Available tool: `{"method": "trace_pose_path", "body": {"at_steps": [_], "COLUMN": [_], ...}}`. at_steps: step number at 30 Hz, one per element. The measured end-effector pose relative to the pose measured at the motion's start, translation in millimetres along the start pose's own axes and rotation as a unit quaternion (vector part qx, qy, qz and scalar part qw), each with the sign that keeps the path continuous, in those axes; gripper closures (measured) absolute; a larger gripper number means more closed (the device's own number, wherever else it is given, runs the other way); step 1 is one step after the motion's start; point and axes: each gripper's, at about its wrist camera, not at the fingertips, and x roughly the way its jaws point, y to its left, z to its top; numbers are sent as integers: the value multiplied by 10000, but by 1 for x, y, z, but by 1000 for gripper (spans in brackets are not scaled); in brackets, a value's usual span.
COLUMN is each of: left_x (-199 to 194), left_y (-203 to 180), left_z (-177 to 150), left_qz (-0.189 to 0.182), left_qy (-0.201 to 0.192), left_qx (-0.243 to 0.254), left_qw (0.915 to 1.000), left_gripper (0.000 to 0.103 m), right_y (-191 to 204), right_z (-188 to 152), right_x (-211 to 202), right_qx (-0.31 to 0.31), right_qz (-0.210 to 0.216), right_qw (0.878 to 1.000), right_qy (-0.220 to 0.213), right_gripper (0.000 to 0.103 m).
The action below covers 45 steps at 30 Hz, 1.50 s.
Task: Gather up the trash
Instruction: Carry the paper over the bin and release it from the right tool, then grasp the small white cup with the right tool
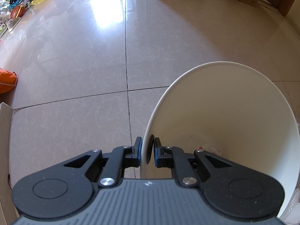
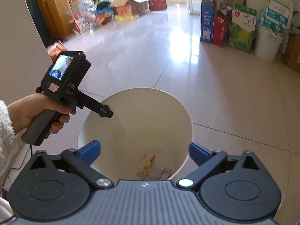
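My left fingers (image 1: 148, 154) are clamped on the rim of the white bin (image 1: 225, 101), one pad outside the wall and one inside, low in the left wrist view. My right fingers (image 2: 144, 152) stand wide apart with nothing between them, hanging over the bin's mouth at the bottom centre of the right wrist view. The trash (image 2: 150, 166) lies on the bin's bottom: crumpled paper and a red-and-yellow wrapper. I judge these scraps light, soft and easily crushed, so any further piece should pinch readily at a raised fold. The bin looks like thin, stiff, smooth plastic, likely light; the rim is the sensible hold. Around it spreads glossy tiled floor (image 1: 75, 65), with boxes (image 2: 225, 26) at upper right.
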Motion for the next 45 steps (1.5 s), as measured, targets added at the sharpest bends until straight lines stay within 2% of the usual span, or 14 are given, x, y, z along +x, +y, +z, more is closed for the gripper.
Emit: {"method": "trace_pose_path", "body": {"at_steps": [4,8,12,17,21,27,32,36,41,45], "left_x": [0,0,-1,-1,-1,-2,-1,-1,-1,0], "left_y": [0,0,0,-1,-2,0,2,3,4,2], "left_z": [0,0,1,1,1,1,2,2,3,2], "left_qz": [9,23,18,43,50,49,28,20,20,56], "left_qy": [-2,0,4,6,6,20,43,53,65,68], "left_qx": [-1,-1,-14,-4,-12,-63,-123,-156,-184,-154], "left_qw": [10000,10000,10000,10000,10000,10000,9999,9999,9998,9998], "left_gripper": [92,92,92,92,92,92,92,92,92,91], "right_y": [-19,-39,-64,-111,-141,-183,-220,-236,-249,-256], "right_z": [-20,-37,-66,-117,-160,-216,-263,-288,-303,-308], "right_x": [-10,0,11,25,41,65,76,88,101,110], "right_qx": [-34,9,-103,577,1044,1859,2875,3149,3375,3460], "right_qz": [152,-389,-1063,-1159,-1449,-1804,-1448,-1529,-1490,-1367], "right_qw": [9990,9992,9936,9881,9772,9521,9309,9185,9098,9087], "right_qy": [-427,63,378,826,1146,1623,1725,1839,1904,1891], "right_gripper": [0,0,0,0,0,0,0,0,0,0]}}
